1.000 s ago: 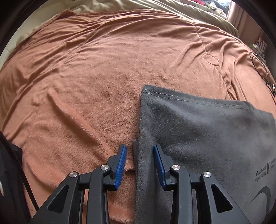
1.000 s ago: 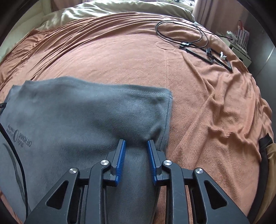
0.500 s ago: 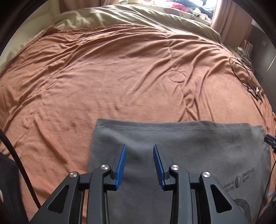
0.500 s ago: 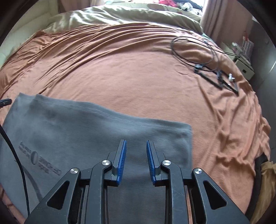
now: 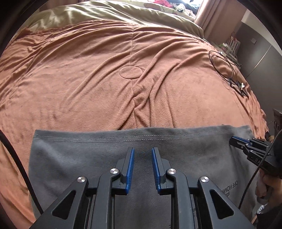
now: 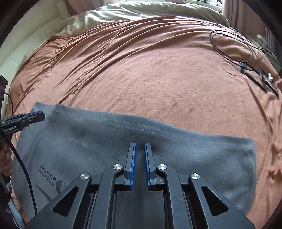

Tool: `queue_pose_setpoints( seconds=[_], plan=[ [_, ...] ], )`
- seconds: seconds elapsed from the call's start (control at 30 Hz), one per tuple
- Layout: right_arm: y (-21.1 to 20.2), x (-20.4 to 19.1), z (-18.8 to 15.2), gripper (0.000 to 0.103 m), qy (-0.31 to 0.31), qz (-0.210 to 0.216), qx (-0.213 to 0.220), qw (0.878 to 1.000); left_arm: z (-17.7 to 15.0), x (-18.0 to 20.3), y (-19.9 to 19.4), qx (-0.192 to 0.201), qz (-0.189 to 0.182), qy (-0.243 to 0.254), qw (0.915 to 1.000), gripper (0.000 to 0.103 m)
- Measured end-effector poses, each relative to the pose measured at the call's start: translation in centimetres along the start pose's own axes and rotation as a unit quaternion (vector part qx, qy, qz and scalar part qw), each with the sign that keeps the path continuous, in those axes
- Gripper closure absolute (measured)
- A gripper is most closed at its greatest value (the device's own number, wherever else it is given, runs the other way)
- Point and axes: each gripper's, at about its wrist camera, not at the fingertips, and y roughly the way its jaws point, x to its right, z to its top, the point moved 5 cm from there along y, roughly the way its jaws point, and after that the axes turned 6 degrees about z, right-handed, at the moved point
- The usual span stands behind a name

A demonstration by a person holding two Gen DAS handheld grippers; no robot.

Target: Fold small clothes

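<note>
In the left wrist view we saw the left gripper (image 5: 142,153) poised over the soft grey fleece garment (image 5: 84,155), its blue-padded fingers (image 5: 130,167) narrowly apart and closing, with only cloth lying beneath the gap and nothing clamped between them. That view alone showed an oval quilted mark (image 5: 130,72) stitched into the rust-brown plush bedspread (image 5: 70,79), and at its right edge the right gripper (image 5: 235,141) side-on, with a hand (image 5: 267,190) behind it.

The right wrist view gave what the other could not: a cream padded headboard (image 6: 26,45) at far left, and the printed lettering (image 6: 46,174) on the garment read more fully. There the right gripper (image 6: 140,147) stood with its fingers (image 6: 133,163) almost together and closing over a raised ridge of the grey cloth; we could not tell whether the pads pinched it. The left gripper (image 6: 41,115) entered from the left edge.

The garment lay flat on the near part of the bed, its long axis running left to right, its stitched hem (image 5: 123,136) turned toward the far side. The bedspread was deeply creased; an olive satin-like duvet (image 5: 105,12) was bunched beyond it. A coiled black cable (image 6: 229,47) lay at far right on the bedspread.
</note>
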Motion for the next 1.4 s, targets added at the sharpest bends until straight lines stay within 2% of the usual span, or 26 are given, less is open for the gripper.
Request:
queue_pose_setpoints(
  seconds=[0.2, 0.37, 0.5, 0.67, 0.9, 1.0, 1.07, 1.13, 1.23, 1.4],
  plan=[
    [2.5, 0.3, 1.8, 0.099, 0.008, -0.002, 0.007, 1.0, 0.3, 1.1, 1.2, -0.008, -0.012, 0.007, 0.9999, 0.084],
    [3.2, 0.3, 2.7, 0.099, 0.018, -0.002, 0.009, 1.0, 0.7, 1.5, 3.1, -0.016, 0.004, 0.015, 0.9997, 0.084],
    [1.6, 0.3, 2.5, 0.099, 0.03, 0.005, 0.015, 0.999, 0.9, 1.5, 4.3, -0.018, 0.009, 0.022, 0.9996, 0.084],
    [-0.3, 0.8, 1.7, 0.098, 0.036, -0.008, 0.013, 0.999, 1.7, 1.5, 4.6, -0.022, 0.019, 0.023, 0.9993, 0.084],
    [-4.5, 0.4, -0.2, 0.096, 0.022, -0.027, 0.026, 0.999, 1.1, 1.3, 1.2, -0.017, 0.008, -0.001, 0.9998, 0.084],
    [-6.6, 0.3, -1.5, 0.084, 0.023, -0.031, 0.03, 0.999, 0.5, 1.1, -0.8, -0.011, 0.008, -0.002, 0.9999, 0.084],
    [-8.2, 0.3, -2.5, 0.068, 0.025, -0.035, 0.037, 0.998, -0.1, 0.6, -2.2, -0.007, 0.007, -0.006, 0.9999, 0.084],
    [-9.7, 0.4, -3.6, 0.059, 0.028, -0.04, 0.044, 0.998, -0.7, 0.1, -3.5, -0.004, 0.008, -0.011, 0.9999, 0.084],
    [-11.7, 0.8, -5.6, 0.055, 0.043, -0.034, 0.05, 0.997, -2.0, -0.7, -5.0, -0.005, 0.009, -0.017, 0.9998, 0.084],
    [-13.8, 1.3, -8.9, 0.054, 0.057, -0.038, 0.041, 0.997, -4.4, -1.9, -7.0, -0.007, 0.01, -0.024, 0.9996, 0.084]
  ],
)
